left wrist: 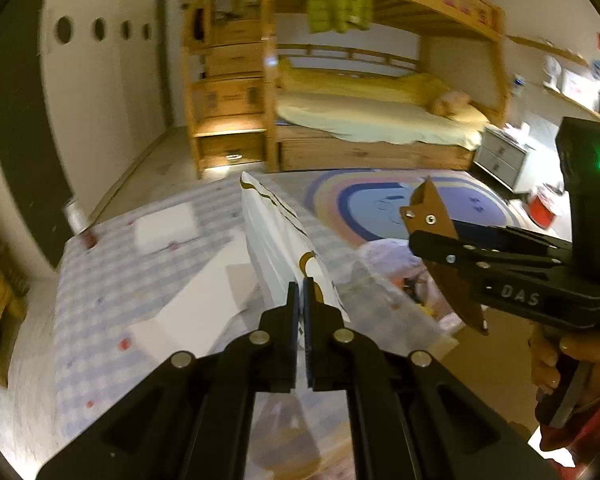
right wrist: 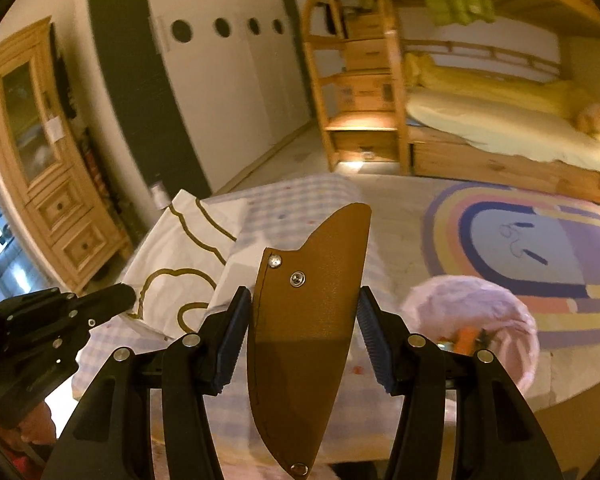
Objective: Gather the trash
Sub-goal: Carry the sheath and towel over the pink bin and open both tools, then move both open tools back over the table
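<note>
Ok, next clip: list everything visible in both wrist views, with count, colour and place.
paper bag: one, white with gold lines, pinched by the left gripper above the table
sheath: one, brown leather with snaps, between the right fingers
trash bag: one, pale pink, right of the table
tablecloth: one, blue-white check, covering the table
rug: one, rainbow striped, on the floor
bunk bed: one, wooden, yellow bedding, far wall
jacket: one, green, hanging from the top bunk
cabinet: one, pine, left wall
left gripper: black, shut
right gripper: black, around the sheath

Warm, dim indoor light — soft motion blur throughout, heavy fisheye bending, dark vignetted corners.
</note>
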Demonstrator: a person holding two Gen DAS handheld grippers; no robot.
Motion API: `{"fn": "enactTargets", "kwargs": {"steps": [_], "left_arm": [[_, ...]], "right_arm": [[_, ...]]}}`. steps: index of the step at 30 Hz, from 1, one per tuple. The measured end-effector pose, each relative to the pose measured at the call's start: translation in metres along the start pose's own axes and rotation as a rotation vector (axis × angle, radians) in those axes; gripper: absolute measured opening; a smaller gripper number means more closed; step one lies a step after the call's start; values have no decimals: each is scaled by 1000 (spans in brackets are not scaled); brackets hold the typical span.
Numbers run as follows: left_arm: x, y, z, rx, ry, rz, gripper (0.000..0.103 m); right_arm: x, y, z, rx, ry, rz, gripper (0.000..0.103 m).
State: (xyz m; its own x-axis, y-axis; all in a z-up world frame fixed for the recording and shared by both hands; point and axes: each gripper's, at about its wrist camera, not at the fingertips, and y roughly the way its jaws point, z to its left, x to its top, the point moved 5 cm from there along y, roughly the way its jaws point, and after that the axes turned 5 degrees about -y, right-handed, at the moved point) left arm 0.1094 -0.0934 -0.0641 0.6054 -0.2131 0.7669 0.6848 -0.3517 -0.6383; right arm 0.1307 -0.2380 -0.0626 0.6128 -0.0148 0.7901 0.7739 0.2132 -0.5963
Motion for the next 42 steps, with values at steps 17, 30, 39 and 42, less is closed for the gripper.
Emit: {"fn": "enactTargets", "kwargs": {"steps": [17, 30, 39, 42], "left_arm": [[27, 95, -107, -155, 142, 91, 0], [31, 159, -147, -201, 187, 177, 37], [26, 135, -103, -90, 114, 145, 43], [21, 121, -79, -52, 70, 142, 43]], "right_arm": [[-14, 22, -158, -245, 208, 28, 73], [-33, -5, -197, -256, 347, -18, 73], [-30, -15, -188, -252, 329, -25, 73], [-28, -18, -175, -235, 306, -26, 73]]}}
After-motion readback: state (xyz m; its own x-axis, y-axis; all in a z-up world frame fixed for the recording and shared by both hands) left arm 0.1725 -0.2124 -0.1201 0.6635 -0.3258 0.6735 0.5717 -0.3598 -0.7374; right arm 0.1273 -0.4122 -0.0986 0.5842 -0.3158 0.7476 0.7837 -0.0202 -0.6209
